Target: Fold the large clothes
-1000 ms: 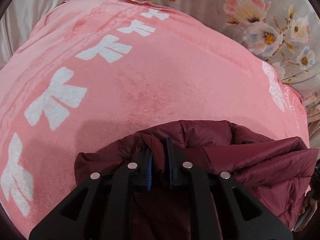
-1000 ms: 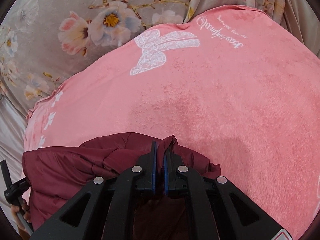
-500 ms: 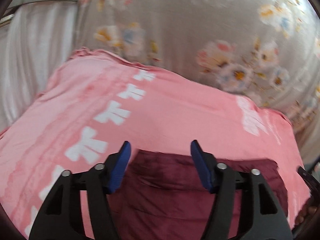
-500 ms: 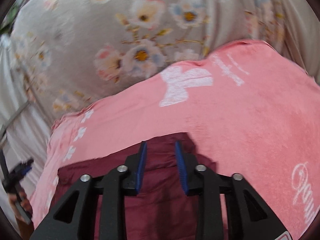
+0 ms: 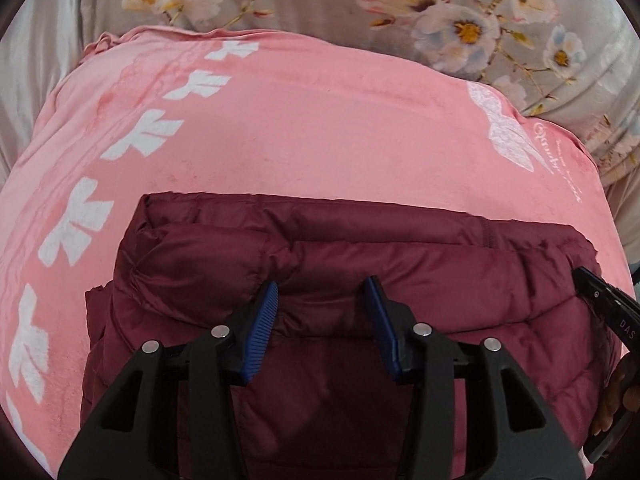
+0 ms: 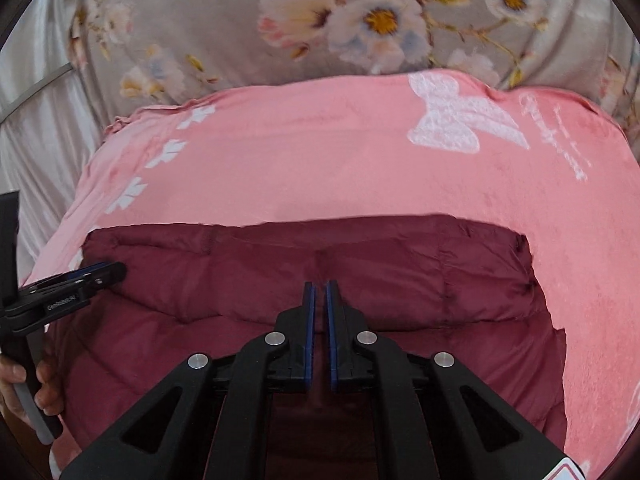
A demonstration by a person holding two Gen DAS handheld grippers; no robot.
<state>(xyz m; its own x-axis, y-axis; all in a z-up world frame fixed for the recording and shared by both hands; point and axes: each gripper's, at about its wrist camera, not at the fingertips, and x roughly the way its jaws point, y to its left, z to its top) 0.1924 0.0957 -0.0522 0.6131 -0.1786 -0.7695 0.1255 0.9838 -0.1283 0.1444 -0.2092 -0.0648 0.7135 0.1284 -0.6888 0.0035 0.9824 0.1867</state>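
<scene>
A dark red puffer jacket [image 5: 400, 256] lies folded in a flat rectangle on a pink blanket [image 5: 320, 136]. In the right wrist view the same jacket [image 6: 400, 280] fills the lower middle. My left gripper [image 5: 322, 286] hovers over the jacket's near left part, open, with nothing between its blue pads [image 5: 264, 320]. My right gripper [image 6: 319, 286] hangs over the jacket's middle, its pads nearly together and empty. Each gripper shows at the edge of the other's view: the right gripper [image 5: 604, 308] and the left gripper [image 6: 100, 272], held by a hand [image 6: 44, 392].
The pink blanket [image 6: 320, 168] carries white bow prints [image 5: 140, 136] along its left side and a white butterfly [image 6: 460, 124] at the far right. A grey floral sheet [image 6: 360, 20] rises behind it, with pale cloth [image 5: 36, 60] at the left.
A second ago both grippers were shut on bunched jacket fabric. They let go and pulled back; the jacket now lies flat and folded. The right gripper's jaws have since closed again, empty.
</scene>
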